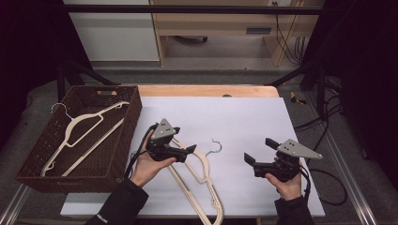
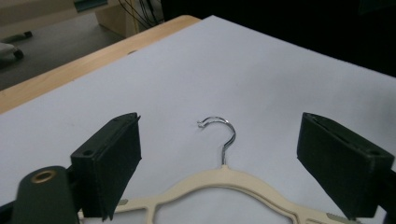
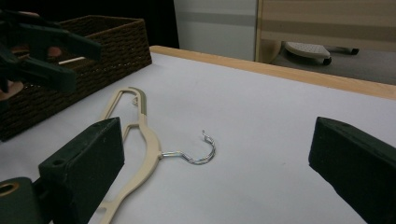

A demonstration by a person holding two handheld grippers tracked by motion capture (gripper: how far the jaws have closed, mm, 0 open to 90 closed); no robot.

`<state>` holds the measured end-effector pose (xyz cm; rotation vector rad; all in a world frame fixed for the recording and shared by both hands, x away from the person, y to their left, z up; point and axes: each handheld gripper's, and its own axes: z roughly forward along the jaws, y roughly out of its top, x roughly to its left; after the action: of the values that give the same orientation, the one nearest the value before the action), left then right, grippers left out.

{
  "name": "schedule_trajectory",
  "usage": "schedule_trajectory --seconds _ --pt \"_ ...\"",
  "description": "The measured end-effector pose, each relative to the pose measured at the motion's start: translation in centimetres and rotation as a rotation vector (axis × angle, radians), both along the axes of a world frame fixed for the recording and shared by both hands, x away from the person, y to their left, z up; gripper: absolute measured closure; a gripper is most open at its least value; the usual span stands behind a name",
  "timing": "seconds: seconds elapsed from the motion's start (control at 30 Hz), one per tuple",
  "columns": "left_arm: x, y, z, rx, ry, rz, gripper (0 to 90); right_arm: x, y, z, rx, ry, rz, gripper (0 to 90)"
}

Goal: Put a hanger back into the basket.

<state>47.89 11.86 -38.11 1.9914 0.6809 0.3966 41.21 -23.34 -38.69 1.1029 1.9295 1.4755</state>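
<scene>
Left tool [image 1: 187,151] hovers over cream hanger [image 1: 202,174], jaws wide. Right tool [image 1: 259,150] wide too, well apart. Hanger flat on tabletop [image 1: 244,117].

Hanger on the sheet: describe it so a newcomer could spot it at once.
Start at the white sheet covering the table; the brown basket sits at its left edge. The hanger lies flat on the sheet right of the basket, under the open left gripper. Unlike the other cream hanger, it lies outside the basket.
</scene>
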Motion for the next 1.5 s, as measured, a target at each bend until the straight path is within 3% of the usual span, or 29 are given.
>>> schedule_trajectory --seconds 0.27,0.63,0.87,1.03,1.27,1.5 --pt "1.8 -3.2 -2.5 0.059 0.073 -0.01 20.2 0.0 0.0 0.0 0.004 -0.002 0.006 3.7" --pt "3.7 -5.8 -5.8 0.141 0.144 -0.038 30.4 0.0 0.0 0.0 0.004 -0.001 0.007 3.8" --pt "4.7 -6.6 -7.3 0.174 0.185 -0.03 43.0 0.0 0.0 0.0 0.006 -0.001 0.008 3.8" --pt "5.0 -7.2 -8.4 0.228 0.2 -0.031 53.5 0.0 0.0 0.0 0.005 -0.001 0.01 3.8" --pt "5.2 -7.4 -9.0 0.245 0.225 -0.039 67.4 0.0 0.0 0.0 0.005 -0.001 0.01 3.8" --pt "5.0 -7.7 -8.9 0.261 0.225 -0.05 80.1 0.0 0.1 -0.1 0.003 0.003 0.014 3.8"
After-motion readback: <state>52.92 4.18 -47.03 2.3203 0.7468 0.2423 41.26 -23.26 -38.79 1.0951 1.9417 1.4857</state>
